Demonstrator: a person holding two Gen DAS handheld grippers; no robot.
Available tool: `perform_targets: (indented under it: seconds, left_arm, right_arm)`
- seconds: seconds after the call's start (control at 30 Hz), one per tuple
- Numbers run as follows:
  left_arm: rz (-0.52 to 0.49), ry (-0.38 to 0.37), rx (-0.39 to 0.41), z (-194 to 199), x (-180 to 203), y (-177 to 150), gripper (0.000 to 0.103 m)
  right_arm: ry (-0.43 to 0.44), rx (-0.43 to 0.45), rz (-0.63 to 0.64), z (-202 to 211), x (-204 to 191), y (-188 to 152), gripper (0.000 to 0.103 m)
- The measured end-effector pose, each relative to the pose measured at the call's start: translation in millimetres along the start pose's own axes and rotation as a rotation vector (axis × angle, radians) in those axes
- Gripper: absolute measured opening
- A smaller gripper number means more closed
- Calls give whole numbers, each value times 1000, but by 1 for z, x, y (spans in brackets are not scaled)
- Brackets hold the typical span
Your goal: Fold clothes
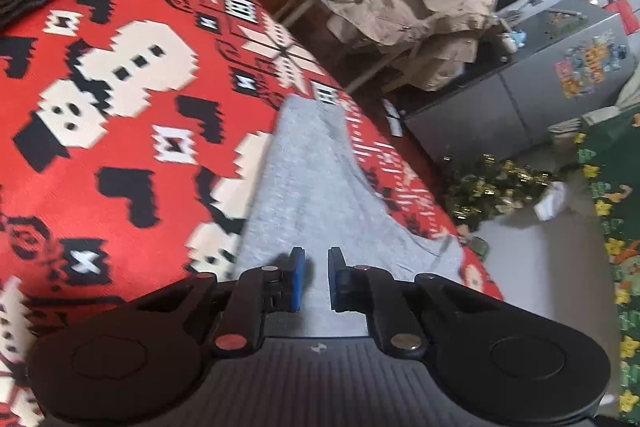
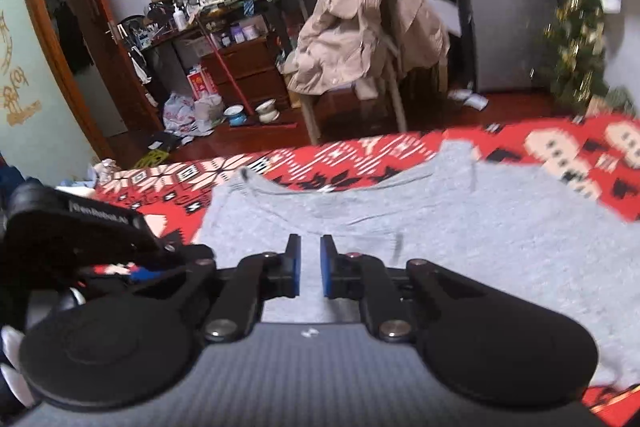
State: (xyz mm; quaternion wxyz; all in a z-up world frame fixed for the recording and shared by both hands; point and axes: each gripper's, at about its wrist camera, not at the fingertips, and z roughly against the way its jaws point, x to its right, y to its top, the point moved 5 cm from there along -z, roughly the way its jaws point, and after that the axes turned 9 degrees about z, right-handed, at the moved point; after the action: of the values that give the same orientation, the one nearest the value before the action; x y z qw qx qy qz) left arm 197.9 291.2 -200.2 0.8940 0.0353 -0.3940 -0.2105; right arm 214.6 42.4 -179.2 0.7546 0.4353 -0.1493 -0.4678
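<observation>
Pinching the grey shirt (image 2: pixel 440 227) at its near edge with both tongs: left tongs (image 1: pixel 316 277) and right tongs (image 2: pixel 310 265) narrowed to a slim gap with grey fabric between the pads, apparently gripping it, though contact is hard to confirm. Lift both together, keep the edge taut, and carry it evenly toward the collar. Shirt lies flat on the red patterned blanket (image 1: pixel 120 147), stretching away from the tongs.

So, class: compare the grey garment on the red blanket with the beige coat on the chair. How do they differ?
The grey garment lies spread fairly flat on the patterned blanket; the beige coat hangs bunched over a chair. The garment looks thin, the coat bulky. Both are plain-coloured clothes.
</observation>
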Motion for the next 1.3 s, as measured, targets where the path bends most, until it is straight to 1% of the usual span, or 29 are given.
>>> perform_targets:
  seconds: [0.1,0.2,0.3,0.4,0.47,0.5,0.57,0.67,0.7,0.77,0.8,0.87,0.93,0.97,1.0,1.07,1.17,1.3]
  left_arm:
    - [48,4,-47,-2,-12,5,11]
    - [130,-27,-97,-5,-23,10,11]
    - [156,-36,-115,-8,-26,13,11]
    - [138,-31,-116,-8,-25,12,11]
    - [122,-16,-112,-8,-25,11,11]
    - [120,-11,-110,-8,-25,11,10]
    - [112,-8,-110,-8,-25,11,10]
    - [100,-3,-106,-7,-24,11,10]
    - [100,-3,-105,-6,-24,11,10]
    - [102,-9,-103,-5,-23,11,10]
    - [102,-11,-103,-5,-23,11,10]
    - [90,-3,-99,-5,-21,10,10]
    - [78,3,-96,-5,-20,10,10]
    - [73,6,-94,-5,-20,10,10]
    - [71,8,-93,-5,-20,10,10]
    - [67,11,-90,-5,-20,10,10]
    - [54,15,-84,-4,-17,10,10]
    - [14,16,-59,0,-11,9,10]
  right_arm:
    - [36,-58,-51,-25,-6,7,11]
    - [103,-114,-130,-54,-9,15,11]
    - [142,-143,-185,-78,-13,22,11]
    - [167,-179,-234,-99,-14,23,12]
    - [142,-202,-237,-113,-11,21,12]
    - [131,-209,-239,-117,-8,19,6]
    - [137,-204,-267,-119,0,16,1]
    - [113,-181,-287,-107,14,15,1]
    - [87,-174,-288,-101,20,16,4]
    - [89,-157,-323,-90,32,17,11]
    - [94,-149,-341,-83,38,17,11]
    - [91,-145,-343,-76,46,16,11]
    - [46,-165,-325,-76,55,11,11]
    - [23,-177,-323,-77,62,9,5]
    - [15,-178,-328,-77,68,7,1]
    - [20,-166,-356,-72,78,7,1]
    - [-4,-130,-346,-54,83,8,15]
    - [-31,-99,-314,-17,85,2,16]
